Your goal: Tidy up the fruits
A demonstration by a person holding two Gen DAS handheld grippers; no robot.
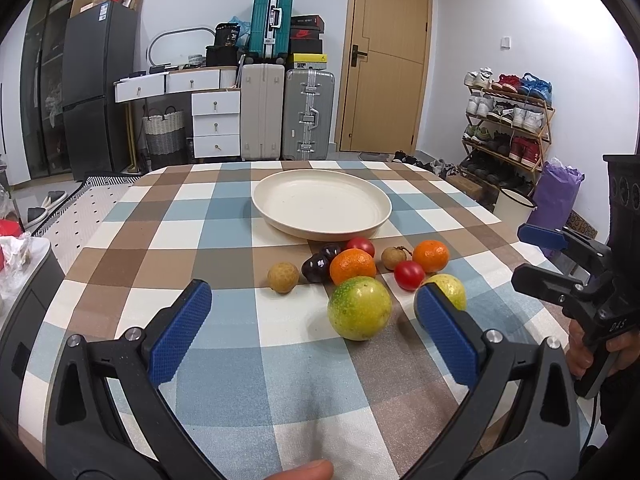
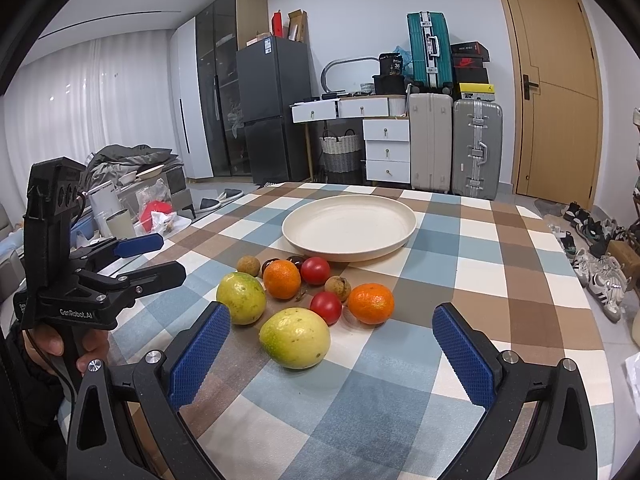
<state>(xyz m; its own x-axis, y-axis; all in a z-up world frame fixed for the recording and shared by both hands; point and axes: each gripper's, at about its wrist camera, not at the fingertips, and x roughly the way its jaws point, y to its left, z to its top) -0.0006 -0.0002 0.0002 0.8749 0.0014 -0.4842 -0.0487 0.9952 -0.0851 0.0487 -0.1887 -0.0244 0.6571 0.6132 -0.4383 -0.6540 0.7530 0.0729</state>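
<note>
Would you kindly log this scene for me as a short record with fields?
surface: table with checked cloth
plate: cream plate, nothing in it
fruit: pile on the cloth, in front of the plate
fruit kinds: two oranges, two tomatoes, two yellow-green fruits, small brown and dark ones
left claw: open, holds nothing
right claw: open, holds nothing

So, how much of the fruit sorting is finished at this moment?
Nothing is done: the plate is empty. Nothing is in hand: the left gripper and right gripper are open above the table. Left to do: all the fruit, such as the orange, lies before the plate.
</note>
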